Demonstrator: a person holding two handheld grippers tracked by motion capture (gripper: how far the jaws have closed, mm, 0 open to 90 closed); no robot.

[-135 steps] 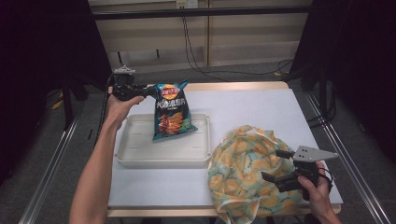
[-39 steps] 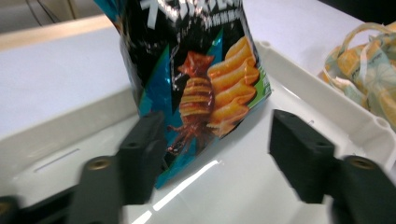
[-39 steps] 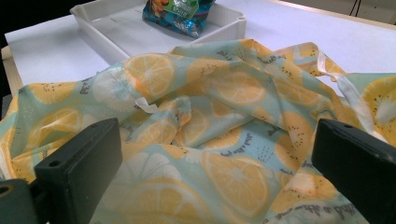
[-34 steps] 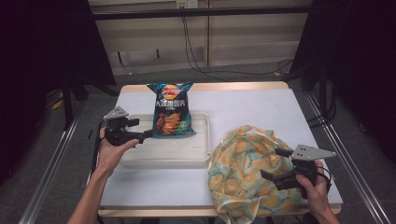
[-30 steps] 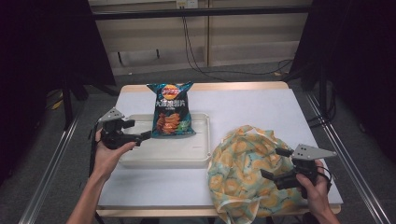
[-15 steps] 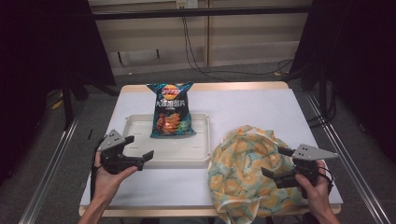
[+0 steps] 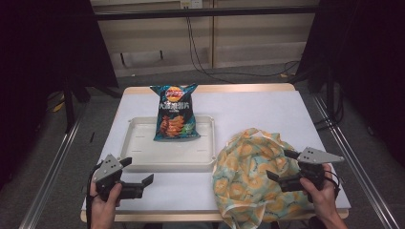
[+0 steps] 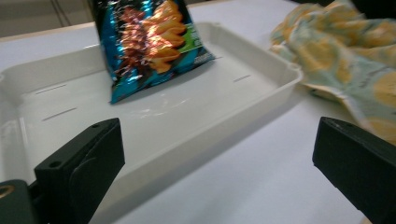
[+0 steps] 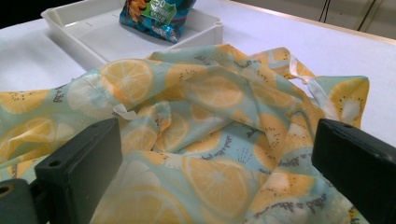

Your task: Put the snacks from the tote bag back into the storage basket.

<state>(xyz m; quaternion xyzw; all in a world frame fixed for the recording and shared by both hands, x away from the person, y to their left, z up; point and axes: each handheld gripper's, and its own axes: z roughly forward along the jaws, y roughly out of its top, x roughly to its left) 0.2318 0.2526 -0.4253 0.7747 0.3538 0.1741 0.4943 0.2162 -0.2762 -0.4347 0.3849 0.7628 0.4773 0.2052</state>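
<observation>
Chip bag (image 7: 175,111) beyond left tool (image 7: 138,172).

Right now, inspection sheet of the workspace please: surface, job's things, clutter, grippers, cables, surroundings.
Surface: white rectangular table top, wooden edge at the far side.
Job's things: blue foil chip bag stands with its base in the shallow white plastic tray; crumpled lemon-print fabric bag lies right of the tray.
Clutter: nothing seen.
Grippers: left gripper open and empty over the near left corner, jaws toward the tray; right gripper open over the fabric bag, pads not pressing it.
Cables: black cables run down the back wall and across the floor.
Surroundings: dark curtains on both sides, metal rails along the floor.
</observation>
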